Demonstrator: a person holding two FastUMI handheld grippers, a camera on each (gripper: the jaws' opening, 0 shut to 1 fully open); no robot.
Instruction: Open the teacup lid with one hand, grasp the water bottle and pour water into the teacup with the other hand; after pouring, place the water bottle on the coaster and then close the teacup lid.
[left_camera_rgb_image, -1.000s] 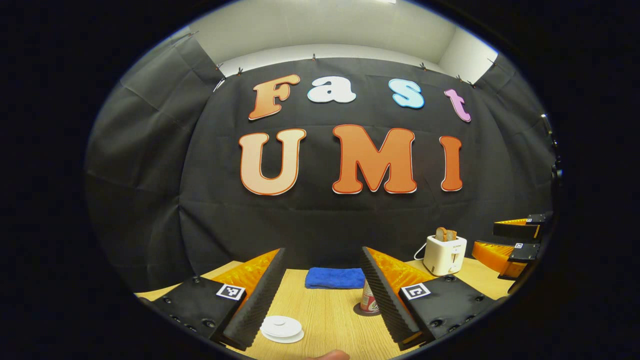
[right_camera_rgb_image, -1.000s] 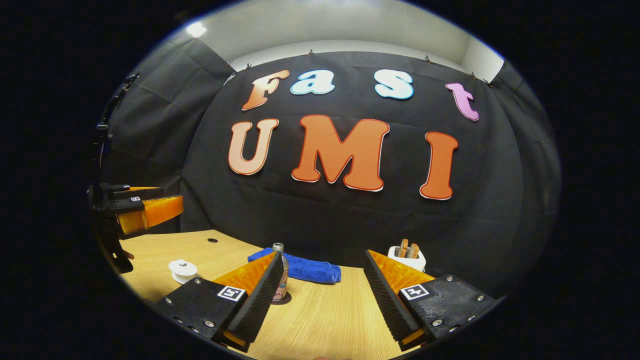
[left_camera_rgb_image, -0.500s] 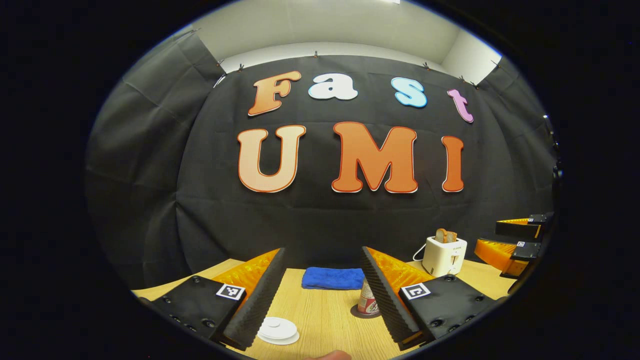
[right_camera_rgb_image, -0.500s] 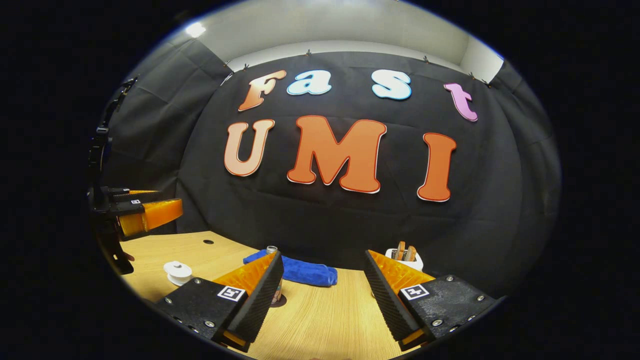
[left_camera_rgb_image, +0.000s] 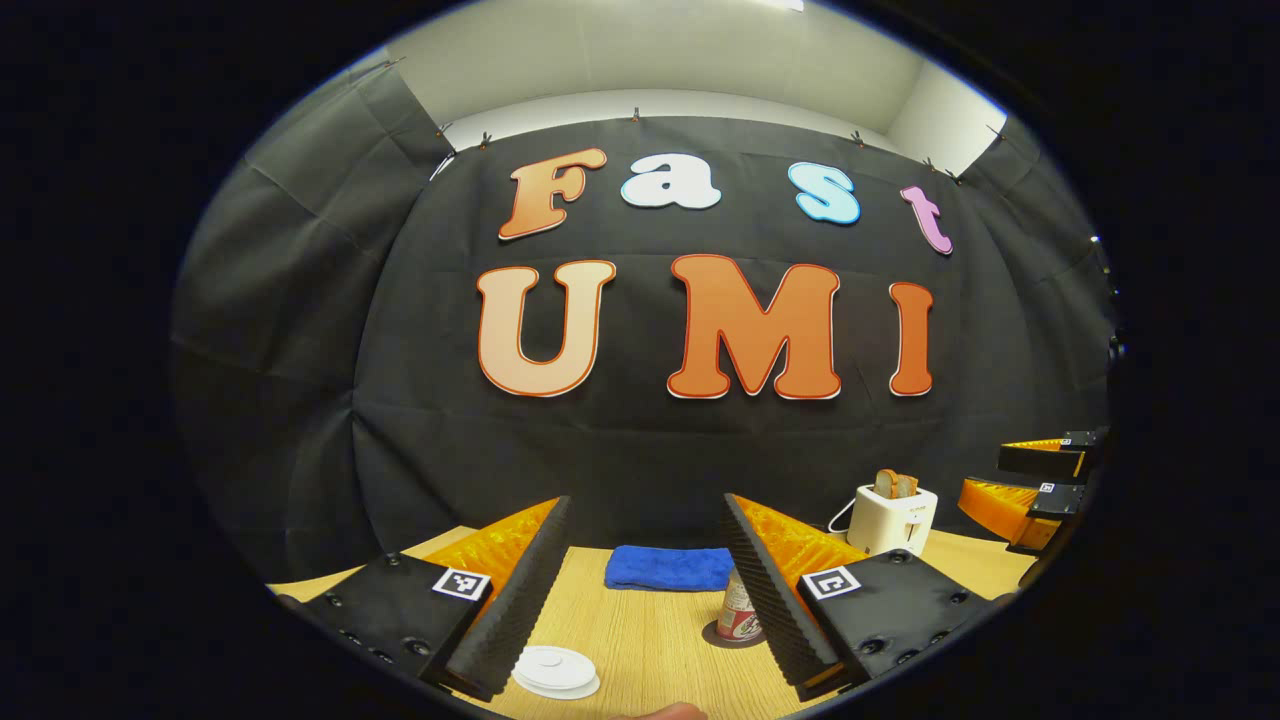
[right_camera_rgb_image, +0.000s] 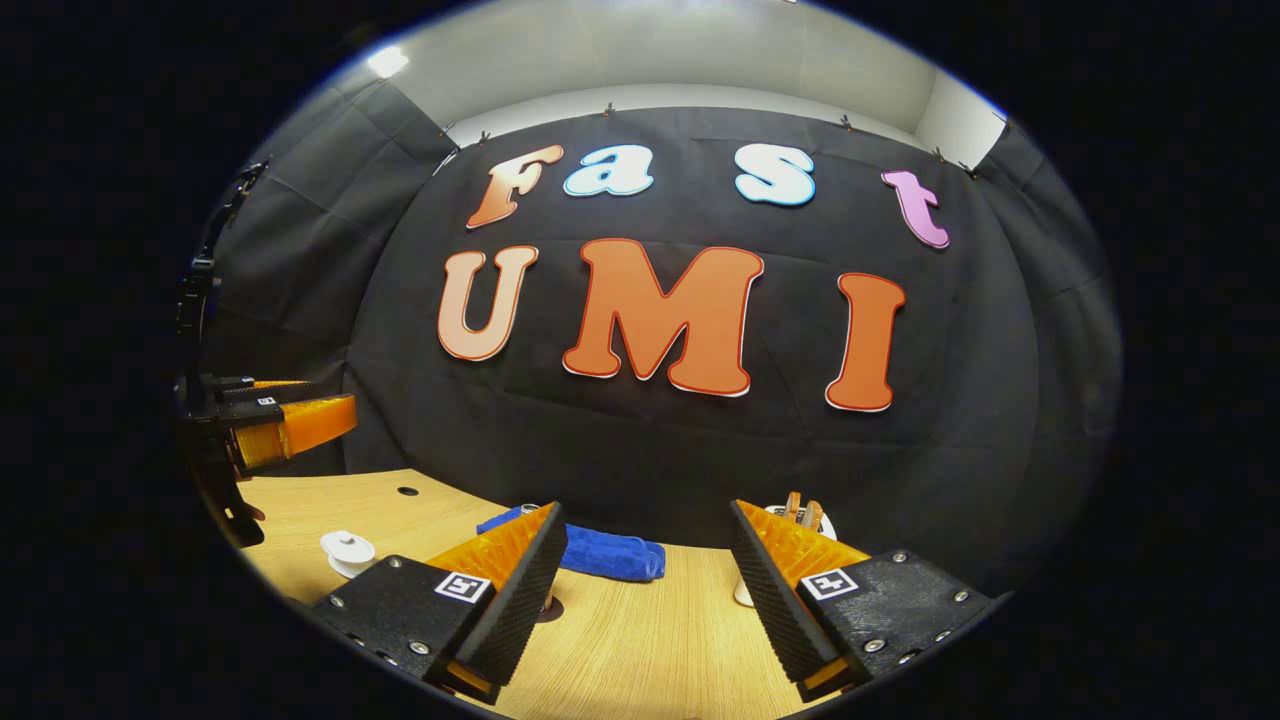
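White lidded teacup (left_camera_rgb_image: 556, 670) on light wooden table (left_camera_rgb_image: 650, 640) at 7 o'clock, lid on, red-labelled water bottle (left_camera_rgb_image: 738, 610) on dark round coaster (left_camera_rgb_image: 722, 636) at 5, left gripper (left_camera_rgb_image: 647, 585) and right gripper (right_camera_rgb_image: 648, 585) both spread wide, holding nothing.

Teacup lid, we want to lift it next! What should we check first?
1. Left gripper fingers apart with nothing between them: ok.
2. Right gripper fingers apart with nothing between them: ok.
3. Teacup lid sitting flat on the cup, low by the left gripper's left finger: ok.
4. Water bottle standing upright on its coaster: ok.
5. Blue towel lying behind the bottle and apart from it, out of the way: ok.
6. Whether the bottle's cap is on or off: cannot tell, a finger hides its top.
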